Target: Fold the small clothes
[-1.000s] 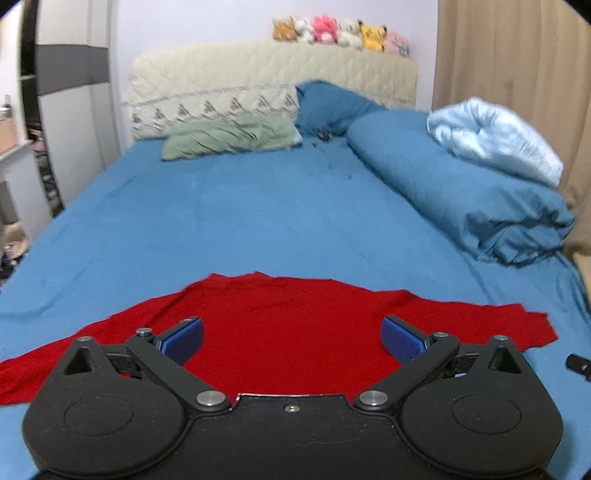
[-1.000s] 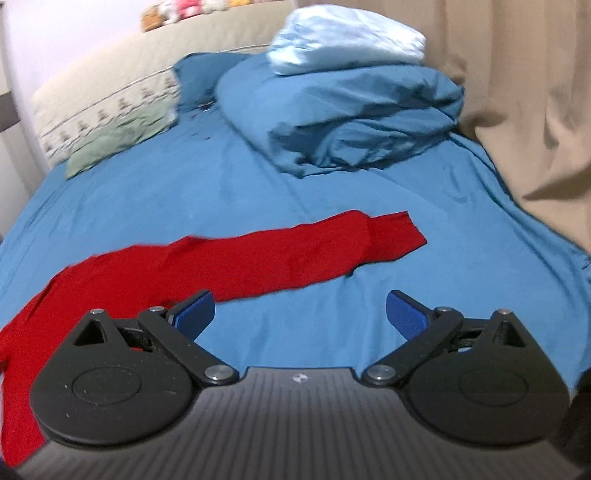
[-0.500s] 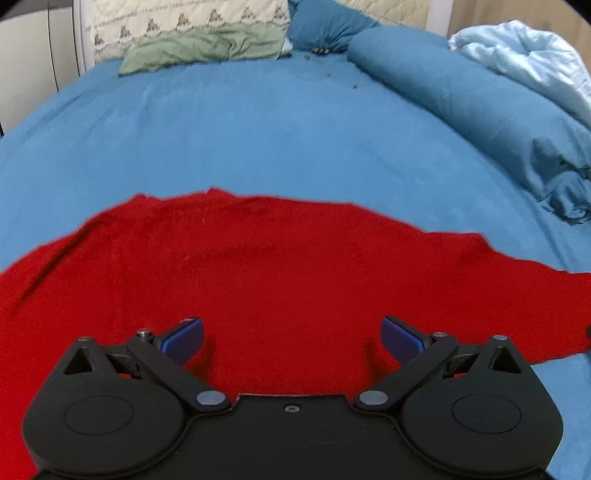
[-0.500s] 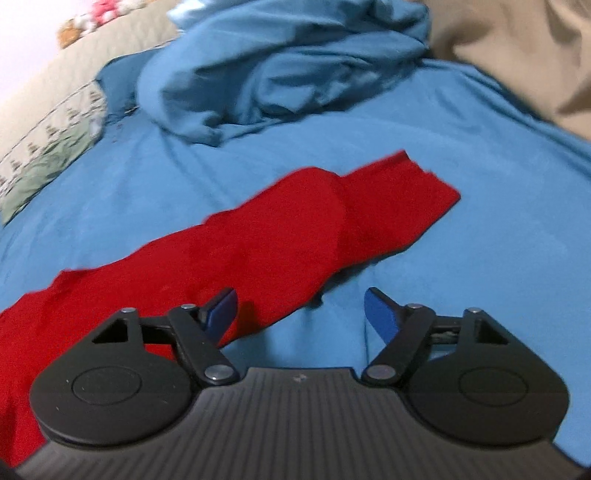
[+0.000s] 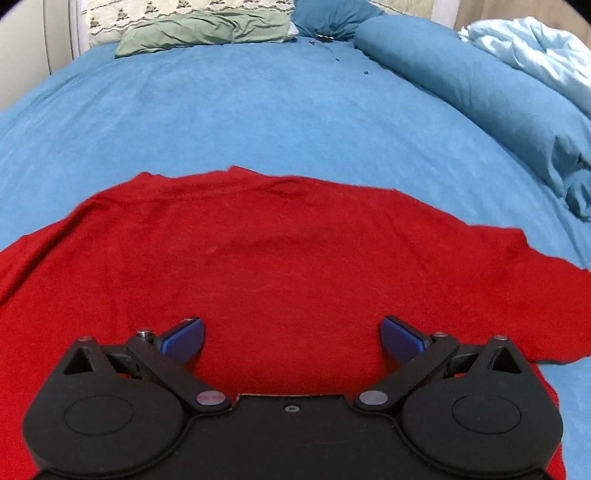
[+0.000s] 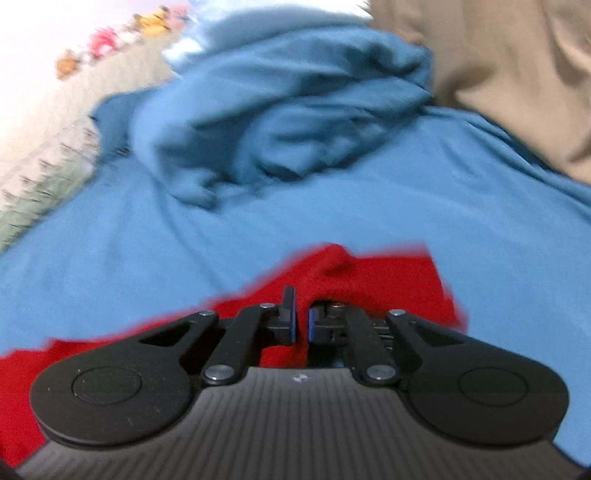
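A red long-sleeved garment (image 5: 288, 258) lies spread flat on the blue bed sheet (image 5: 258, 110). My left gripper (image 5: 291, 338) is open, low over the garment's body, and holds nothing. In the right wrist view, my right gripper (image 6: 302, 325) is shut on the red sleeve (image 6: 388, 280) near its cuff end, and the fabric bunches up just ahead of the jaws. That view is blurred by motion.
A rolled blue duvet (image 5: 480, 92) with a pale blue blanket (image 5: 535, 48) on it lies along the right side of the bed. A green pillow (image 5: 207, 31) lies at the headboard. A beige curtain (image 6: 498, 74) hangs at the right.
My right gripper has moved forward onto the sleeve end and closed on it. My left gripper has moved lower over the garment's body and stayed open.
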